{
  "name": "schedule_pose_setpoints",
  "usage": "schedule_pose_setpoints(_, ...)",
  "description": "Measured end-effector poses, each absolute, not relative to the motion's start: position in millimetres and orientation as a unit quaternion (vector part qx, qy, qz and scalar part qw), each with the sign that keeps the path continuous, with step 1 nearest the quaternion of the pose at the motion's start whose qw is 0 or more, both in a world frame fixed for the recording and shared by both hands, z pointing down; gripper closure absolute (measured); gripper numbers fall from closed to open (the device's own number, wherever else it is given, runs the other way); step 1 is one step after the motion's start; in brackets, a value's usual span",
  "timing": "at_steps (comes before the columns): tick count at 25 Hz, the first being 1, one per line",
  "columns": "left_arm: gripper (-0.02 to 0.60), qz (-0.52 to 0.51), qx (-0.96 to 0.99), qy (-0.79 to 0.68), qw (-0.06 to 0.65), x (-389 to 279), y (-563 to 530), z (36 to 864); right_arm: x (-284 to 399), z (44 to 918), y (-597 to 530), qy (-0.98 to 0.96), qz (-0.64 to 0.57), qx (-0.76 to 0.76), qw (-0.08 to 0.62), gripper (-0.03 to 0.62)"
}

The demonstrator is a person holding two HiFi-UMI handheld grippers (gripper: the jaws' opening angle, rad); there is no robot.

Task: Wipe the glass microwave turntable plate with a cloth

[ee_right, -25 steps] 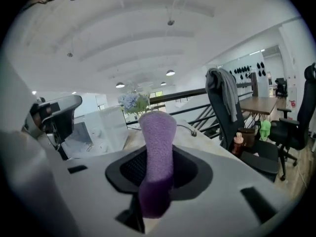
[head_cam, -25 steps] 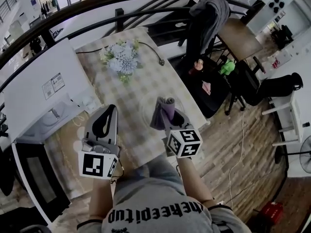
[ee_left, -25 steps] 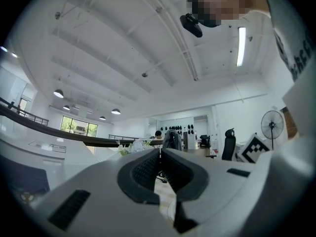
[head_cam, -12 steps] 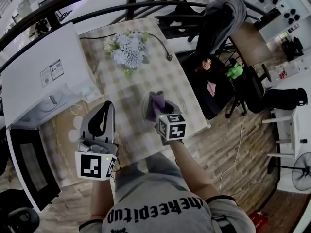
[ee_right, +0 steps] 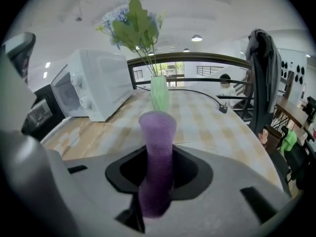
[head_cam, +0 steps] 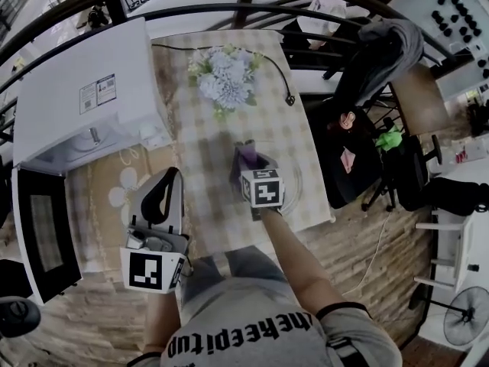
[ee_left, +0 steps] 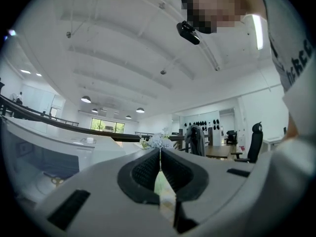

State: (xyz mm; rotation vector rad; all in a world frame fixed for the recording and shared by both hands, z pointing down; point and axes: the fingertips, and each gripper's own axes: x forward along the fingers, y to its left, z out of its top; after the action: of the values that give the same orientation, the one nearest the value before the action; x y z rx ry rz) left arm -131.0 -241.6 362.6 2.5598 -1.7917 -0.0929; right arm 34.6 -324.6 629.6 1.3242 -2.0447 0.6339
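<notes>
Purple cloth held at the glass turntable plate

Near the boxy white microwave (head_cam: 84, 90), our left gripper (head_cam: 171, 180) has its ribbed black pads pressed together on nothing. Our right gripper (head_cam: 248, 164) is clamped on a fuzzy purple cloth (head_cam: 246, 153) rolled into a tube, over the clear, round glass plate (head_cam: 295, 182) lying flat on the checked tablecloth (head_cam: 206, 151).

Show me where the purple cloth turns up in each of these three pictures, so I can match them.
Head view: the purple cloth is near the middle, sticking out ahead of the right gripper.
Left gripper view: not in it.
Right gripper view: the purple cloth stands upright at the centre, clamped between the jaws.
Shared landmark: the flowers, far and small in the left gripper view, tall at the top in the right gripper view.
</notes>
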Motion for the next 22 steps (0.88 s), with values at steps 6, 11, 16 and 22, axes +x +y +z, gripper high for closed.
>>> schedule_pose_setpoints(6, 0.571, -0.026, 0.802, -0.597, 0.004, -133.8, -241.6, 360.2, 27.2, 645.6, -330.0, -0.784, 0.213, 0.47, 0.345, 0.479)
schedule_pose_setpoints(11, 0.571, -0.029, 0.804, -0.594, -0.003, -122.8, -250.1, 353.9, 39.0, 645.9, -334.7, -0.787, 0.211, 0.465, 0.345, 0.48)
schedule_pose_setpoints(16, 0.571, -0.016, 0.81, -0.586, 0.001, -112.5, -256.2, 356.8, 73.9, 649.9, -343.7, -0.773, 0.214, 0.489, 0.344, 0.48)
schedule_pose_setpoints(22, 0.571, -0.021, 0.815, -0.579, -0.01, -103.6, -262.2, 348.2, 125.6, 648.1, -348.4, -0.745, 0.229, 0.533, 0.329, 0.482)
